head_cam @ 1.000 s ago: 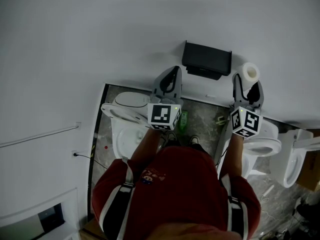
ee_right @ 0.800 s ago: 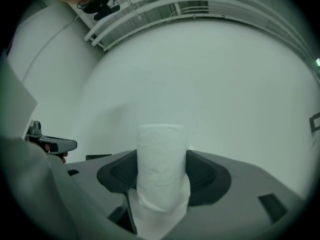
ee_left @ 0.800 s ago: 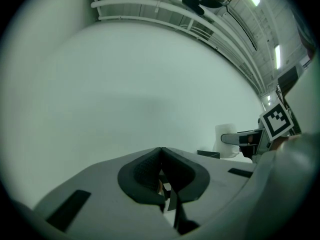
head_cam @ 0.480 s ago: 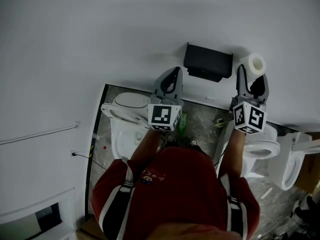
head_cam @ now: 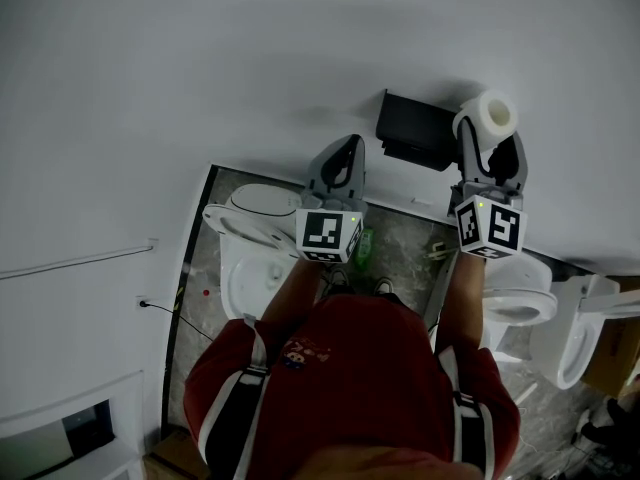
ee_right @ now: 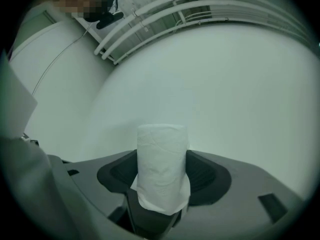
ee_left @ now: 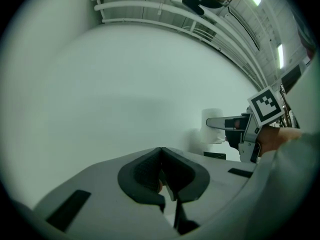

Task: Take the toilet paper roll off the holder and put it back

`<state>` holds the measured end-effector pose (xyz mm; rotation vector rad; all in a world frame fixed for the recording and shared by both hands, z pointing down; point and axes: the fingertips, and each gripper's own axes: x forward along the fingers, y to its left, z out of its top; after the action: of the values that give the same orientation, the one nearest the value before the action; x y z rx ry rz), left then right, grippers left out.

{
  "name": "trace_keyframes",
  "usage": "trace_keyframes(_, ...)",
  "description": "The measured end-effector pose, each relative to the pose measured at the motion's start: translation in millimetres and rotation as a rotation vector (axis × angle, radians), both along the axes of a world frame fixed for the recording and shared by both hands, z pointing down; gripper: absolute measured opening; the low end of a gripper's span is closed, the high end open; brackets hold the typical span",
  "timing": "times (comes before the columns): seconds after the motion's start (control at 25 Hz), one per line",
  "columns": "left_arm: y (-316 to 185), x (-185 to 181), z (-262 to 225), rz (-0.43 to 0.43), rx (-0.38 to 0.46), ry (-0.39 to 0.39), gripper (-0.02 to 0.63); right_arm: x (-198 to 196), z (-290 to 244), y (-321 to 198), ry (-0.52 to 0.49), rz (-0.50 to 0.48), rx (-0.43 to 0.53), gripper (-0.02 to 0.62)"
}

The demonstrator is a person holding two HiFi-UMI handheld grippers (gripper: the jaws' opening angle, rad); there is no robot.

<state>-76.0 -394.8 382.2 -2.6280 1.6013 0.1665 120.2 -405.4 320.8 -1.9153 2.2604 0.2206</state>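
The white toilet paper roll (head_cam: 488, 116) is clamped between the jaws of my right gripper (head_cam: 489, 138), held up in front of the white wall just right of the black holder (head_cam: 417, 128). In the right gripper view the roll (ee_right: 161, 176) stands upright between the dark pads, a loose sheet hanging at its lower edge. My left gripper (head_cam: 342, 158) hangs left of the holder, its jaws shut with nothing in them; its pads (ee_left: 161, 171) meet. From the left gripper view the roll (ee_left: 216, 126) and the right gripper (ee_left: 235, 124) show at the right.
A white wall fills the far side. Below me are white toilets (head_cam: 245, 230) (head_cam: 520, 293) on a grey marbled floor, with a green thing (head_cam: 367, 240) on the floor between them. A thin cable (head_cam: 165, 310) runs along the left wall.
My right gripper has carried the roll up and leftwards, closer to the black holder. The left gripper has stayed where it was.
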Motion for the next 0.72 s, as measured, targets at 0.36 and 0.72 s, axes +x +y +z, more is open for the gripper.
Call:
trace_keyframes(0.36,-9,-18,10,-0.037,-0.022,0.012,0.018,-30,31,-21,0.042,-0.066,-0.079,0.299)
trace_keyframes(0.72,-12,-16,13,-0.035,-0.039,0.013,0.018,-28,48,-25,0.036,-0.076,-0.138,0.302)
